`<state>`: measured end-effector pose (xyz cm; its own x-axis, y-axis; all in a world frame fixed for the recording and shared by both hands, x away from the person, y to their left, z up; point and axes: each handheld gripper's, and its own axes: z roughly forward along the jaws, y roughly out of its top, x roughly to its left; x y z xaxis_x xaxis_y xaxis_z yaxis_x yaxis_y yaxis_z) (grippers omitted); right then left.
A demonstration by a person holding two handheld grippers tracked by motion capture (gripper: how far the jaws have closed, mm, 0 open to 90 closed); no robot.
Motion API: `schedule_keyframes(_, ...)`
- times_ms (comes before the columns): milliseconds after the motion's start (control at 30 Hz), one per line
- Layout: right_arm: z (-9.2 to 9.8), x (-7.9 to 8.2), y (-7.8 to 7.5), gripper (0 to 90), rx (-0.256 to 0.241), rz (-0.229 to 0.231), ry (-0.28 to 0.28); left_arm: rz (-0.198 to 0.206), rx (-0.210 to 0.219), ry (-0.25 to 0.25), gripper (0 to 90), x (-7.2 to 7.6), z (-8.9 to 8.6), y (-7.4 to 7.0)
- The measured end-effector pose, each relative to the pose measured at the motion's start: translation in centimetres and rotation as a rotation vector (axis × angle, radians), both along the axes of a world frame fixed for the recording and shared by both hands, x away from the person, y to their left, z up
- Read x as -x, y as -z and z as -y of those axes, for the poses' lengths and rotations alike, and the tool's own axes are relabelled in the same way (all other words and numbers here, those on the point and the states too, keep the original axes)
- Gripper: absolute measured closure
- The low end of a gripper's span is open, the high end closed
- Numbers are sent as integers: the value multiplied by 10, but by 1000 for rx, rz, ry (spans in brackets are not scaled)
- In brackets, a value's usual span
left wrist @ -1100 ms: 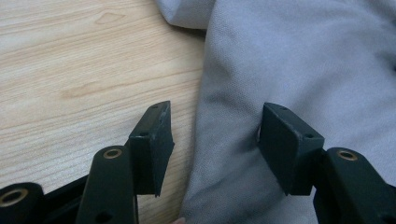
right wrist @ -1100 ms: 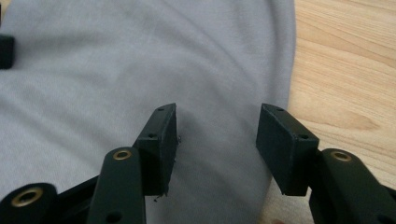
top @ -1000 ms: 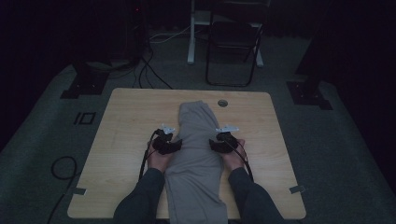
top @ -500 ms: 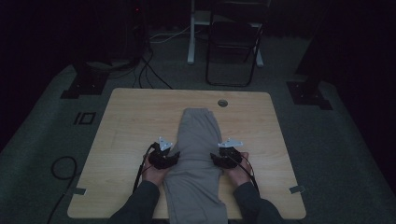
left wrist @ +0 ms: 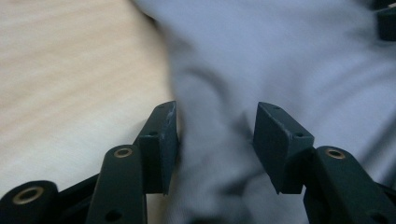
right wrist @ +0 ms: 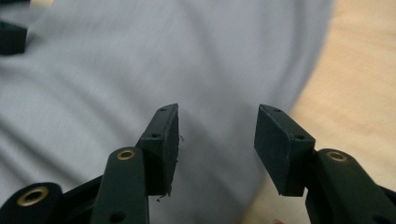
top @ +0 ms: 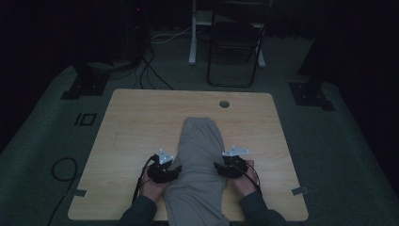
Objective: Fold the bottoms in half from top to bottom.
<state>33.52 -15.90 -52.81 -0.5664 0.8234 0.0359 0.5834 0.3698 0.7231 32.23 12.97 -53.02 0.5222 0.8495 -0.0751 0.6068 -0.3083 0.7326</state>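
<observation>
Two black grippers flank your long grey folded cloth garment (top: 200,160) on the pale wooden table (top: 131,122). Your left gripper (top: 175,170) and right gripper (top: 218,167) both stand with jaws apart at its edges.

A pale wooden table (top: 131,122) stands on grey carpet, its top rectangular with rounded corners. A small round hole (top: 224,104) sits near the far edge, right of centre. A grey garment (top: 200,160) lies flat on the wood, running from the middle of the top to the near edge, where it hangs over. The left and right parts of the top are bare wood.
</observation>
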Motion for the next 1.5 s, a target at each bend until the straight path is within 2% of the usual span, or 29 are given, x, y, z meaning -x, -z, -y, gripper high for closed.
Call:
schedule_keyframes(100,1,-16,-11,470,-30,28,35,26,21,-33,491,-21,-2,-11)
schedule_keyframes(200,-2,-40,-17,470,-36,28,74,12,36,-60,473,-48,2,-16)
schedule_keyframes(267,-5,-59,-16,471,-30,19,101,6,14,-69,458,-69,10,-15)
schedule_keyframes(400,-13,-94,-11,471,-22,-8,158,-19,-22,-81,439,-97,23,-8)
schedule_keyframes(533,-19,-118,-7,470,-18,-36,196,-41,-50,-93,415,-112,34,0)
schedule_keyframes(600,-22,-125,-3,471,15,-53,204,-62,-61,-93,409,-117,36,4)
schedule_keyframes(667,-25,-129,2,473,45,-82,204,-52,-71,-98,408,-118,39,5)
schedule_keyframes(700,-26,-129,5,471,56,-82,206,-53,-73,-98,413,-119,40,5)
schedule_keyframes(733,-27,-129,6,483,50,-77,208,-50,-82,-94,436,-119,41,5)
schedule_keyframes(800,-28,-128,5,578,51,-71,195,-48,-80,-84,523,-120,42,4)
schedule_keyframes(900,-33,-130,3,814,44,-98,150,-85,-59,-34,766,-124,46,2)
schedule_keyframes(967,-34,-133,2,854,40,-113,141,-112,-55,-20,831,-129,48,0)
schedule_keyframes(1033,-34,-138,1,865,47,-108,142,-122,-76,-14,854,-133,49,-3)
schedule_keyframes(1067,-33,-140,1,865,44,-106,149,-117,-88,-19,858,-136,48,-5)
schedule_keyframes(1133,-30,-145,-4,867,26,-94,160,-105,-65,-39,861,-142,45,-13)
schedule_keyframes(1200,-27,-149,-15,868,13,-64,170,-80,-41,-59,863,-147,41,-26)
schedule_keyframes(1300,-25,-154,-43,868,-13,3,180,-27,-13,-80,864,-153,40,-53)
schedule_keyframes(1367,-23,-157,-60,868,-30,40,187,22,4,-87,864,-157,40,-75)
schedule_keyframes(1400,-23,-158,-73,868,-40,68,190,34,9,-88,864,-158,40,-83)
schedule_keyframes(1500,-20,-160,-97,867,-68,112,187,74,25,-89,863,-161,39,-106)
